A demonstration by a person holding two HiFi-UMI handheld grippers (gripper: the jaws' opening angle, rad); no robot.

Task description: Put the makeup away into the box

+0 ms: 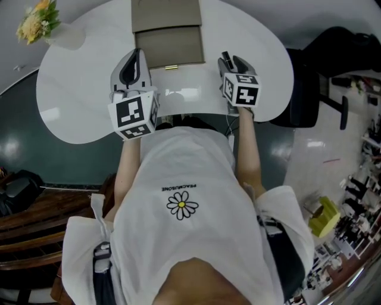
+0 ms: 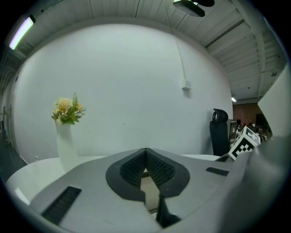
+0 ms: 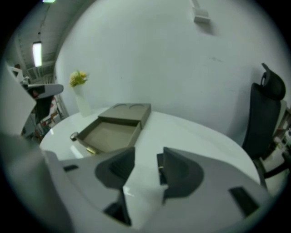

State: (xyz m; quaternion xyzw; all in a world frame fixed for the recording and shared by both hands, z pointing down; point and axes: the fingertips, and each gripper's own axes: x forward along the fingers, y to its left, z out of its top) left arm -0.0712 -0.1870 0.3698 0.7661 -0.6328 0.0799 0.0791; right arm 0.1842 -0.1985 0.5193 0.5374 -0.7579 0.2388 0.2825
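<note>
White rounded table (image 1: 71,101) filled the top of the head view. Way over on its left edge sat a white vase (image 1: 68,37) with yellowish flowers (image 1: 37,21).

Next along, the left gripper (image 1: 137,59) hovered over the near part of the table, pointing roughly toward the box, with its marker cube (image 1: 134,114) on the person's side. Its own view showed the jaws closed tip to tip with nothing pinched between them, just a sliver of tan showing through the gap lower down.

Dead centre was the tan box (image 1: 169,50), open, with its lid (image 1: 166,15) folded flat behind it. The tray looked empty as far as the right gripper view showed. A small gold makeup stick (image 1: 171,68) lay on the table right against the box's front wall, so outside it. The right gripper view also caught a little round thing (image 3: 73,135) by a near corner of the box, too small to say what it was. Below the box, the person wore a white tee (image 1: 178,161) with a daisy print (image 1: 182,205).

Then came the right gripper (image 1: 231,61), just right of the box and tilted down at the table. Its jaws stood well apart and weren't gripping anything. A small dark bit with a gold fleck (image 3: 160,169) sat by the inner face of one jaw, but it was too unclear to identify. Furthest right, a black office chair (image 1: 333,53) stood beside the table.
</note>
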